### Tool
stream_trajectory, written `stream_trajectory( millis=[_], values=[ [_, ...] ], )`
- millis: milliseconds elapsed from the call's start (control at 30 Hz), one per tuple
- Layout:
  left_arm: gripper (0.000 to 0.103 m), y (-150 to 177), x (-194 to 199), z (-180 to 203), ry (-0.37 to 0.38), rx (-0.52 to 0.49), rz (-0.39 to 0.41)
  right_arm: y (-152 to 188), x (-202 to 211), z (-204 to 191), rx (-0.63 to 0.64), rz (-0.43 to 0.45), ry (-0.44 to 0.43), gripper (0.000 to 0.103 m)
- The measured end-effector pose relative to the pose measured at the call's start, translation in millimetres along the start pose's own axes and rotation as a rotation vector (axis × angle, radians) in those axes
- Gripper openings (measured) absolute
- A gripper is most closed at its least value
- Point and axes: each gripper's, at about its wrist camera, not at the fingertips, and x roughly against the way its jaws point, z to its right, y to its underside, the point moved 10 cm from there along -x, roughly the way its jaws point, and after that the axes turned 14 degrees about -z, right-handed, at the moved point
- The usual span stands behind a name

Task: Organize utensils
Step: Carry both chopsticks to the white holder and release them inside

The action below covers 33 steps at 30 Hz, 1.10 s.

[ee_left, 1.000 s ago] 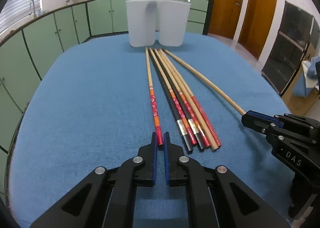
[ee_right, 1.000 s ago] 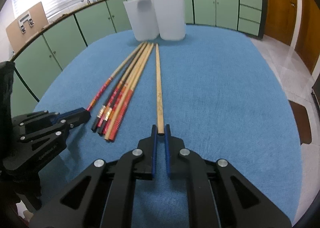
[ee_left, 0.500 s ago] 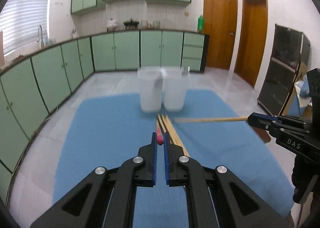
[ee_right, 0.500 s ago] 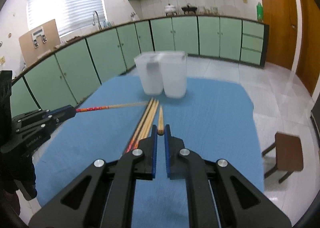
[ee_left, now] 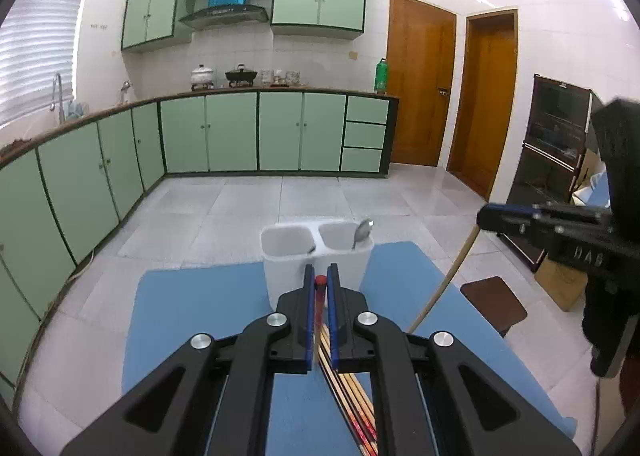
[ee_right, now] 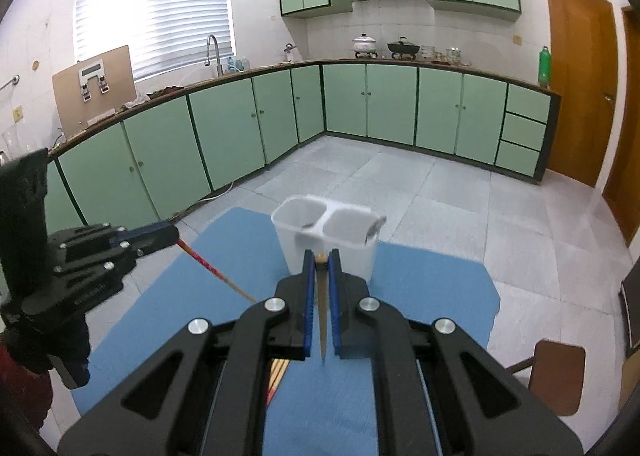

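My left gripper [ee_left: 320,280] is shut on a red patterned chopstick [ee_left: 319,296], lifted and hanging down from the jaws; it also shows in the right wrist view [ee_right: 204,262]. My right gripper [ee_right: 320,258] is shut on a plain wooden chopstick [ee_right: 321,320], also seen in the left wrist view [ee_left: 444,280]. A white two-cup utensil holder [ee_left: 316,252] stands at the table's far edge, with a spoon [ee_left: 362,232] in its right cup. Several more chopsticks [ee_left: 352,396] lie on the blue table [ee_left: 200,316] below.
The right gripper's body [ee_left: 568,240] hangs at the right of the left wrist view. A brown stool [ee_left: 494,304] stands on the tiled floor right of the table. Green cabinets line the far walls.
Both grippers have risen well above the table, each carrying its chopstick, now tilted steeply down. The holder now shows from above with its openings visible.
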Motion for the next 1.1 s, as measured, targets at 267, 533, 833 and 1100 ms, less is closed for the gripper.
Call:
stream_trajectory(
  millis=[267, 533, 833, 1100],
  values=[
    [0.006, -62.8, 29.9, -0.5, -0.011, -0.038, 0.123, -73.6, 33.4, 12.7, 0.024, 0.113, -0.005, 0.006],
    [0.006, -145.5, 45.7, -1.0, -0.053, -0.063, 0.274, -136.1, 34.7, 32.4, 0.023, 0.202, 0.031, 0.006],
    [0.006, -136.9, -41.2, -7.4, -0.046, -0.038, 0.127, -128.4, -45.8, 50.1, -0.012, 0.084, 0.06, 0.006],
    [0.021, -108.8, -71.3, -23.8, -0.051, 0.004, 0.045, -106.5, -69.0, 54.7, -0.058, 0.048, 0.079, 0.027]
  ],
)
